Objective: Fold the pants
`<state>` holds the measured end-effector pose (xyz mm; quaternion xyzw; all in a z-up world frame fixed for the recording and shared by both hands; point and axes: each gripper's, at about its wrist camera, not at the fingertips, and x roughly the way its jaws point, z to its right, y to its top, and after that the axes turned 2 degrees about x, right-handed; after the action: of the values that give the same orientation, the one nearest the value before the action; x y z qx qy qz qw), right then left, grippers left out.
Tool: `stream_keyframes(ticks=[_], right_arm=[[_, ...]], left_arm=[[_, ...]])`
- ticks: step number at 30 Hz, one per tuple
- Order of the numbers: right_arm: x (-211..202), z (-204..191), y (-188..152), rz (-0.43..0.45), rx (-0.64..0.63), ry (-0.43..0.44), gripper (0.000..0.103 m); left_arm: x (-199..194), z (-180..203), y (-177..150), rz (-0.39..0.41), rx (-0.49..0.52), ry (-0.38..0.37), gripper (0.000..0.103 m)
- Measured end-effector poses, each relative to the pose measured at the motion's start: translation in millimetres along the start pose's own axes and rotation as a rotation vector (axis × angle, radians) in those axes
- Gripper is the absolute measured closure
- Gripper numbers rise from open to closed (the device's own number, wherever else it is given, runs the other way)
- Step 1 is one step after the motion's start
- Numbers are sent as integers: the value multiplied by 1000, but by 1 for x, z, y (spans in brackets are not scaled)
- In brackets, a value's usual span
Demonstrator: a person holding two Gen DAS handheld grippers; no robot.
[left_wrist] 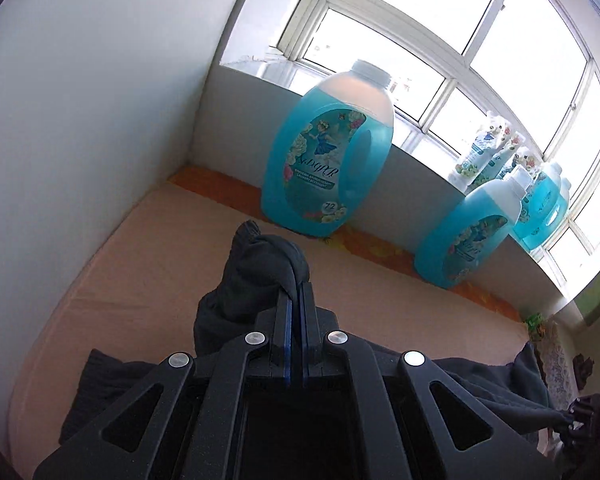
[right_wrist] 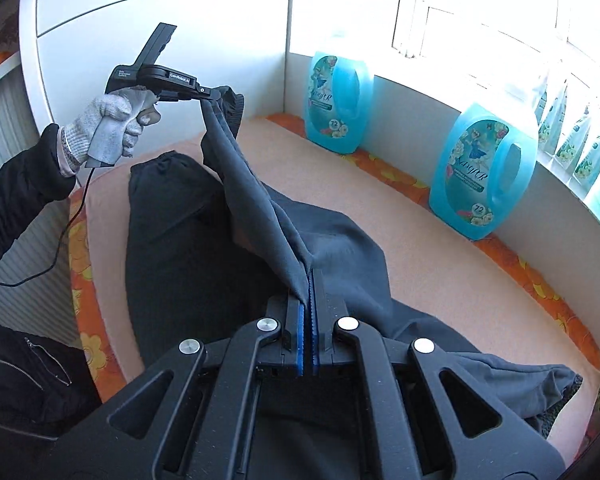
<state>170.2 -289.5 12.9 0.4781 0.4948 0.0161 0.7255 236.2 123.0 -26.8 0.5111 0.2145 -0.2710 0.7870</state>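
Peach bedsheet [right_wrist: 412, 216], pants [right_wrist: 204, 240] lengthwise leftward.

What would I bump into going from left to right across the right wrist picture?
Gloved left hand → left gripper pinching the pants → dark pants → right gripper, clamped on the same cloth → first blue detergent jug → second blue detergent jug → pouches on the windowsill.

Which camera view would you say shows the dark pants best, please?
The right wrist view: the pants spread over the mattress, one edge stretched between the right tool and the left tool. The left wrist view shows only a bunched end at the left tool and dark folds below.
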Motion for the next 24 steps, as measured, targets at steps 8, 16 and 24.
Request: stream_keyframes(ticks=[8, 16, 24], right_arm=[[30, -62, -63, -204, -19, 113, 100], [57, -78, -79, -363, -31, 116, 98], [28, -81, -34, -305, -47, 222, 67]], left_arm=[[-41, -49, -103, -69, -83, -8, 101], [-43, -75, -145, -165, -104, -3, 101], [-67, -89, -140, -122, -80, 27, 89]])
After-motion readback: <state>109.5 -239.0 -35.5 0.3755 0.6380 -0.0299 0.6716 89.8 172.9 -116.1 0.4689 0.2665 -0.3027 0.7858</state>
